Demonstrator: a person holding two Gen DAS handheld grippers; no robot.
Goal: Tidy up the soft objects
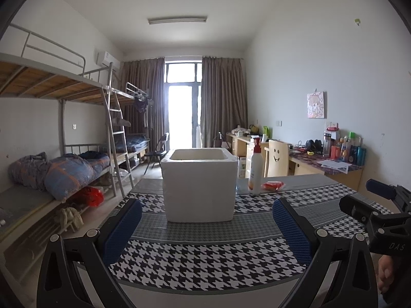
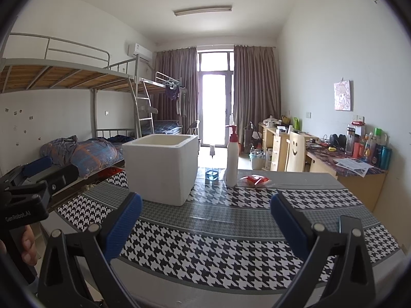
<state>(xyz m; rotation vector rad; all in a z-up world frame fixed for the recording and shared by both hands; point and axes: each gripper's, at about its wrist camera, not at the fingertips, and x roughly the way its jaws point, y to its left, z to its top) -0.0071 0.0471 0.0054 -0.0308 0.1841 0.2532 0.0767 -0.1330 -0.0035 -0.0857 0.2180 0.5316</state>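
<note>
A white foam box (image 1: 199, 183) (image 2: 161, 168), open at the top, stands on the houndstooth tablecloth (image 1: 205, 261) (image 2: 218, 246). To its right stands a white pump bottle (image 1: 254, 169) (image 2: 232, 157) with a red top. Beside the bottle lies a small red soft packet (image 1: 273, 185) (image 2: 255, 180). My left gripper (image 1: 206, 222) is open with nothing between its blue pads, facing the box from the near side. My right gripper (image 2: 205, 218) is open too, well short of the bottle and packet. Each view catches the other gripper at its edge.
A small glass with blue liquid (image 2: 212, 174) sits behind the box. Bunk beds (image 1: 64, 159) with bedding line the left wall. Desks (image 2: 354, 169) with bottles and a smiley-face chair (image 1: 277, 157) line the right wall. A person's hand (image 2: 25, 243) holds the left gripper's handle.
</note>
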